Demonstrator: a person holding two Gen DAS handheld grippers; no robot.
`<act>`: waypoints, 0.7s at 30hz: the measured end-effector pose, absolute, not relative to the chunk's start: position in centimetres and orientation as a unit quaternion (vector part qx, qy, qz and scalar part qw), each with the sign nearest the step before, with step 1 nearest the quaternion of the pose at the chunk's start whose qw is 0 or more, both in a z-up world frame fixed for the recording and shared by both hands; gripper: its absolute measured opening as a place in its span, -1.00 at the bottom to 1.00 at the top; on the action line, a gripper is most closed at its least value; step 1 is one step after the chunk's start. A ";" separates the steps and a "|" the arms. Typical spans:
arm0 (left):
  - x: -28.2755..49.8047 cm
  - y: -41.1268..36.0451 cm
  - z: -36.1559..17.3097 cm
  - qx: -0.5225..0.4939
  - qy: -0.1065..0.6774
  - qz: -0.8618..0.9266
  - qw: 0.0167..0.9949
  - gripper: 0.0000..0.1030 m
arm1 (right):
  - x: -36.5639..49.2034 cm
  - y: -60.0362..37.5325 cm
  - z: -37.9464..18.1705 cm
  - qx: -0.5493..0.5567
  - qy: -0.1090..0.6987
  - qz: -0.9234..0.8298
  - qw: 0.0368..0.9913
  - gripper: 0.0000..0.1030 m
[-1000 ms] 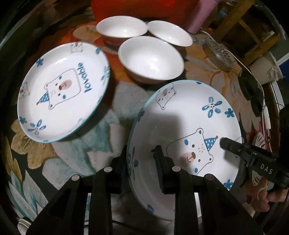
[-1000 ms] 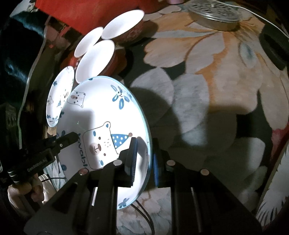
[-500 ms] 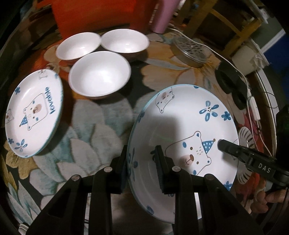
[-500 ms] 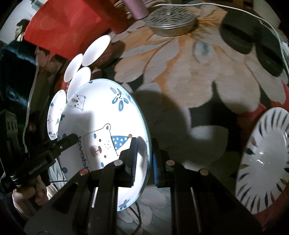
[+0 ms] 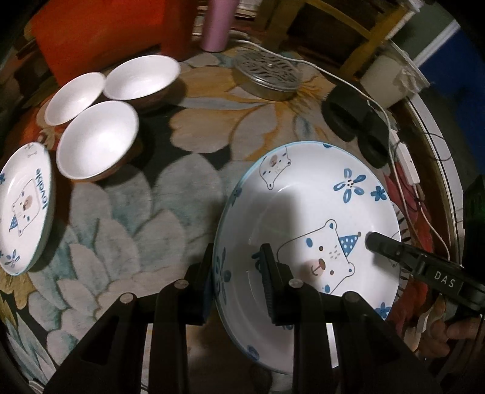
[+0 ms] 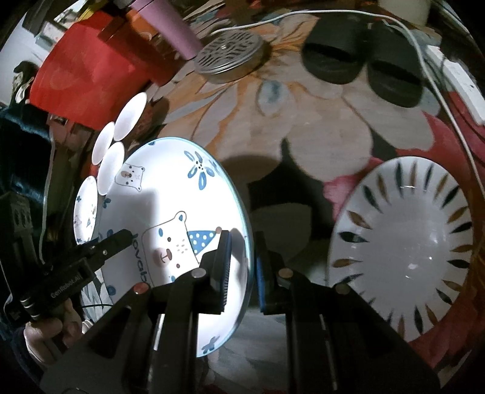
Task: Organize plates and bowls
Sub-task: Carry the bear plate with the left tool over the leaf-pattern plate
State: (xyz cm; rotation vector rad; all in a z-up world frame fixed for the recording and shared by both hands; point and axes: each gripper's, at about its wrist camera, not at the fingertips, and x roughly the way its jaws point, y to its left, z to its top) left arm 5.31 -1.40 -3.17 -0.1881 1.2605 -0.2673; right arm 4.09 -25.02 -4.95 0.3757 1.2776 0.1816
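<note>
A white bear-print plate point(image 5: 306, 212) with a blue rim is held above the floral table between both grippers. My left gripper point(image 5: 239, 272) is shut on its near-left rim. My right gripper point(image 6: 242, 263) is shut on its opposite rim; the plate shows in the right wrist view point(image 6: 169, 206). A second bear plate point(image 5: 24, 206) lies at the far left. Three white bowls point(image 5: 97, 139) stand close together at the back left. A white plate with dark leaf marks point(image 6: 406, 245) lies at the right in the right wrist view.
A round metal grille lid point(image 5: 266, 75), a pink cylinder point(image 5: 216, 24), a red box point(image 5: 100, 36), black round objects point(image 5: 351, 118) and a white cable with a power strip point(image 5: 406, 157) sit at the back and right. The table edge point(image 5: 448, 169) curves at right.
Both grippers have carried the bear plate to the right across the table. The bowls and the second bear plate have slid left in view; the leaf-marked plate has come into view.
</note>
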 end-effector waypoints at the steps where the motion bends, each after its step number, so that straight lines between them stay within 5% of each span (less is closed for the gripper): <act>1: 5.4 -1.9 -3.2 -0.085 0.586 -0.128 0.795 -0.47 | 3.9 -25.6 -4.9 0.177 0.591 0.080 0.783 -0.71; 21: 5.6 -10.9 -3.4 -0.059 0.589 -0.183 0.785 -0.47 | 1.2 -33.3 -5.0 0.213 0.583 0.009 0.784 -0.71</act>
